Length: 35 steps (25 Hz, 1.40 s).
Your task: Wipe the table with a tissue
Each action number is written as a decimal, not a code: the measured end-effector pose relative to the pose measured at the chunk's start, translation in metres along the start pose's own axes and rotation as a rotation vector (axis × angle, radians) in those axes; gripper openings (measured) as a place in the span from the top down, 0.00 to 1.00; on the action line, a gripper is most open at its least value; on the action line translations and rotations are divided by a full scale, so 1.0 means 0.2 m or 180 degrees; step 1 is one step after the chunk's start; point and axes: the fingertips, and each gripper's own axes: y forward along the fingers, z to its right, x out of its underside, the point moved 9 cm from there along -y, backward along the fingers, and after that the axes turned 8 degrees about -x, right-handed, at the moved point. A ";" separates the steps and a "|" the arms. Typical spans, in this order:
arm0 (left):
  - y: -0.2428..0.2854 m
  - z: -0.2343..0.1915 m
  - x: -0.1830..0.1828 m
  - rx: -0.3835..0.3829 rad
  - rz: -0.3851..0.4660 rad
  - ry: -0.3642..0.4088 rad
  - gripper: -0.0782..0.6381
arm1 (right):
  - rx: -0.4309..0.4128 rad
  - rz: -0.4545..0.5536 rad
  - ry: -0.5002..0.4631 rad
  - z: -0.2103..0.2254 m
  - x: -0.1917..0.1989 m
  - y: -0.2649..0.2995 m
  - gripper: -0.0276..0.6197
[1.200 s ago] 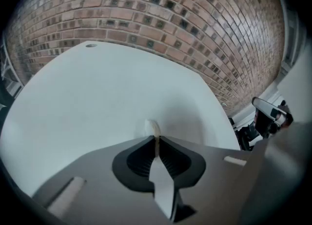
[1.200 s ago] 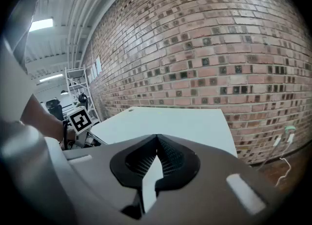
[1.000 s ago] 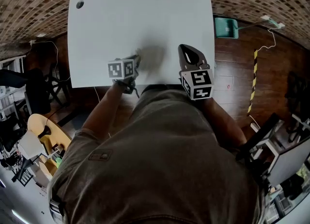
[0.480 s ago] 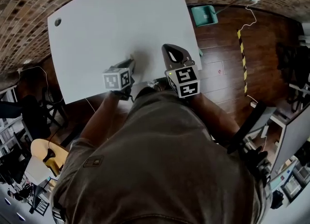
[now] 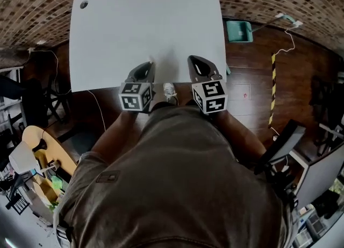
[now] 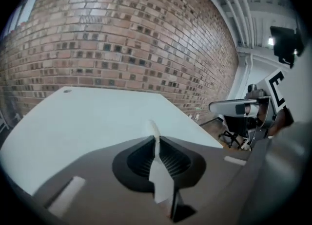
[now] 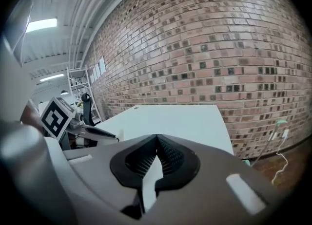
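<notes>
The white counter (image 5: 145,21) stands against a brick wall (image 6: 122,34). Over its near edge, the left gripper (image 5: 148,65) is clenched on a thin white tissue (image 6: 156,143). Just beside it, the right gripper (image 5: 194,62) is pressed together, holding nothing.

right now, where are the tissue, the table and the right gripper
tissue (image 6: 157,146), left gripper view, on the strip pinched between the jaws
table (image 5: 145,32), head view, on the bare white top
right gripper (image 7: 157,139), right gripper view, where its jaws meet
</notes>
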 end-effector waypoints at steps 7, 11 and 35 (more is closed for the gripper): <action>-0.27 0.22 0.07 -0.0472 0.0412 -0.0350 0.85 | -0.0333 0.0092 -0.0265 0.03 0.05 -0.24 0.94; -0.40 0.35 0.17 -0.0659 0.0422 -0.0448 0.85 | -0.0400 0.0102 -0.0286 0.06 0.14 -0.44 0.94; -0.71 0.51 0.30 -0.0441 0.0711 -0.0410 0.85 | -0.0311 0.0278 -0.0494 -0.20 0.26 -0.74 0.94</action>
